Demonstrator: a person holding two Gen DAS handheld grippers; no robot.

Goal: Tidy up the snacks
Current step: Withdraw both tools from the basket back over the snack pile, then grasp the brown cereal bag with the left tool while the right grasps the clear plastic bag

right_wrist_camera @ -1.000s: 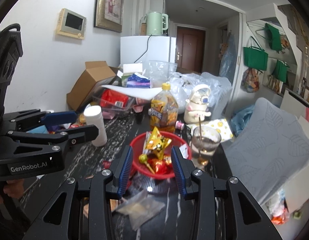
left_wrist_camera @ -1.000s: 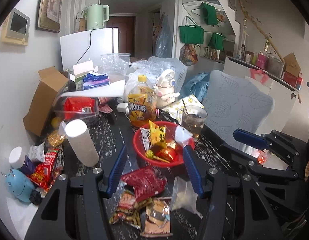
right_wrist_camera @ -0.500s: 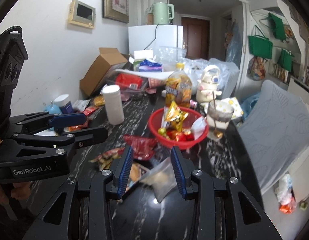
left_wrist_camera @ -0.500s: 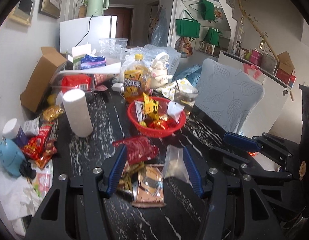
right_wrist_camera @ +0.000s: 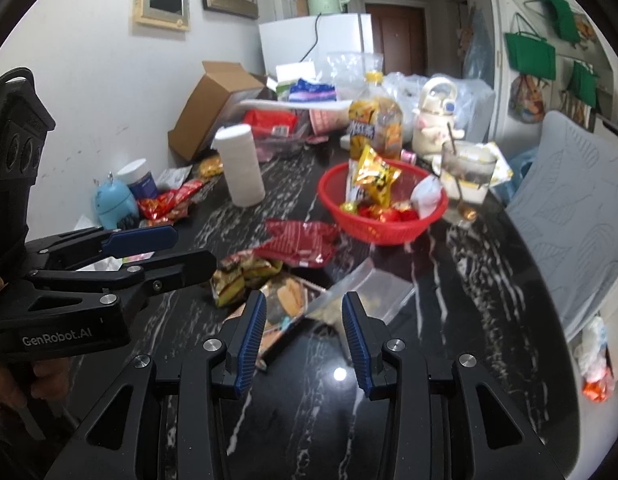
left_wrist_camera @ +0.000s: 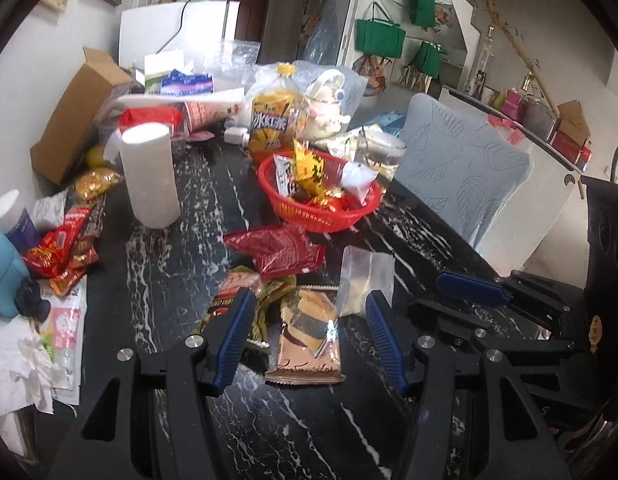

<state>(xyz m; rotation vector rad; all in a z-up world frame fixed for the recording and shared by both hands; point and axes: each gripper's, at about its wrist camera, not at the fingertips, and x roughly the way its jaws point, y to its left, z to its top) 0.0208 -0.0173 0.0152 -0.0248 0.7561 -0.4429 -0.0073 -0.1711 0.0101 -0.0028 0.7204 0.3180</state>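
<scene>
**Loose snacks short of the basket: risks and contents**

Left wrist: left claw [left_wrist_camera: 309, 318] parted, empty, above a tan wafer packet [left_wrist_camera: 309, 332]; overlapping wrappers could snag and drag along. Red basket [left_wrist_camera: 351, 216] holds a yellow packet, white sachet and foil sweets.

Right wrist: right claw [right_wrist_camera: 305, 314] empty, jaws opening over a clear pouch [right_wrist_camera: 369, 288]; slippery film may slide on the counter [right_wrist_camera: 461, 280]
</scene>
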